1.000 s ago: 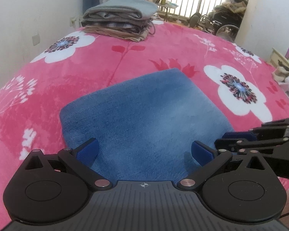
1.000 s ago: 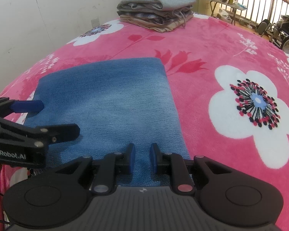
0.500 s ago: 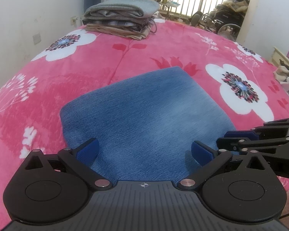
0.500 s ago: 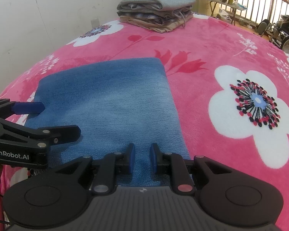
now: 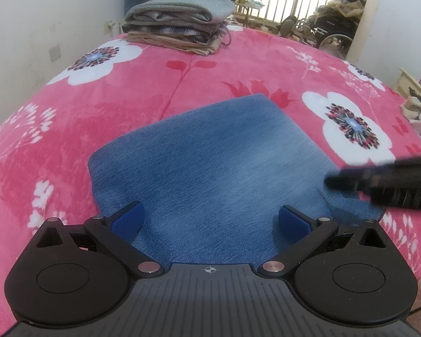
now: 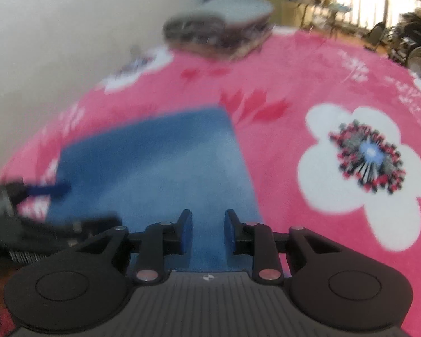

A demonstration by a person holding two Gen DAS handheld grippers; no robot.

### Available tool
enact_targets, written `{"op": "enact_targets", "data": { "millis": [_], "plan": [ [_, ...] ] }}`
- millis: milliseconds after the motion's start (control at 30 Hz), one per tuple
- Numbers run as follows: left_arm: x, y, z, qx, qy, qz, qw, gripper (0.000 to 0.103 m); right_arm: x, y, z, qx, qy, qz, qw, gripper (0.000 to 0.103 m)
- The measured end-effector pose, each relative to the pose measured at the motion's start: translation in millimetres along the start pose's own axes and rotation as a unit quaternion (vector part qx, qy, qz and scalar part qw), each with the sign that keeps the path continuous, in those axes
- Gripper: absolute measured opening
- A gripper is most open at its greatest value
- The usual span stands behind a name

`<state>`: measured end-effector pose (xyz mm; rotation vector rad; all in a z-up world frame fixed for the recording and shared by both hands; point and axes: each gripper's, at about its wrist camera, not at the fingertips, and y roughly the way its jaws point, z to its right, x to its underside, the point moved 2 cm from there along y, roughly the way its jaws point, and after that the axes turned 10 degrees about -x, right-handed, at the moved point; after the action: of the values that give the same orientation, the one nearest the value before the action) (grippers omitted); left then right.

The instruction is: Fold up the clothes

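Left wrist cam: my left gripper point(image 5: 210, 221) is spread wide w/ nothing in it, over the near edge of the folded jeans point(image 5: 210, 157) on the pink bed blanket point(image 5: 182, 64).

Right wrist cam, blurry: my right gripper point(image 6: 207, 231) has a small gap, pads not pinching, over the jeans' near right edge. Stack of folded clothes point(image 6: 219, 32) sits far back.

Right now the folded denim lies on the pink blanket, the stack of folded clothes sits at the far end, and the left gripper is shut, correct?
Not quite: the left gripper is open, its blue pads wide apart over the denim, as the left wrist view shows. The rest stands.
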<state>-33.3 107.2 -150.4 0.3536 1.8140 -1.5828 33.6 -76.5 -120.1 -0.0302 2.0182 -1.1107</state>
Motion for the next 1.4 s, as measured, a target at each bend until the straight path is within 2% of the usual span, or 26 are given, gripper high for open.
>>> {"op": "enact_targets", "data": {
  "millis": [267,400,500,567,733,1033,1133,1267,1400],
  "plan": [
    [2.8,1.0,-0.4,-0.002,-0.001,-0.001,1.0000,0.103,-47.2,14.5,-9.9,0.012,-0.049,0.058,0.997,0.027],
    [3.0,1.6,-0.6,-0.002,-0.004,-0.003,1.0000,0.103,-56.2,52.4,-0.7,0.018,-0.049,0.040,0.998,0.022],
    [3.1,1.8,-0.9,-0.001,-0.005,-0.002,1.0000,0.103,-53.5,85.5,11.2,0.020,-0.042,0.015,0.999,0.022],
    [3.1,1.9,-1.6,0.001,-0.007,-0.003,1.0000,0.103,-51.2,94.1,15.0,0.021,-0.040,0.016,0.999,0.022],
    [0.7,-2.3,-3.7,0.004,-0.004,0.002,1.0000,0.103,-48.8,91.8,15.0,0.024,-0.040,0.017,0.999,0.022],
    [-26.8,-15.8,-25.3,-0.004,-0.042,0.042,0.9982,0.102,-45.8,89.2,13.1,0.028,-0.037,0.023,0.999,0.022],
    [-32.5,-3.9,-25.4,-0.006,-0.040,0.031,0.9987,0.102,-45.1,87.2,13.8,0.027,-0.033,0.025,0.999,0.023],
    [-25.6,21.9,-22.1,-0.018,-0.033,-0.013,0.9992,0.102,-42.6,72.5,10.5,0.024,-0.035,0.030,0.999,0.023],
    [-18.7,23.6,-22.0,-0.026,-0.031,-0.015,0.9991,0.102,-40.1,57.8,7.2,0.022,-0.037,0.035,0.998,0.023]
  ]
}}
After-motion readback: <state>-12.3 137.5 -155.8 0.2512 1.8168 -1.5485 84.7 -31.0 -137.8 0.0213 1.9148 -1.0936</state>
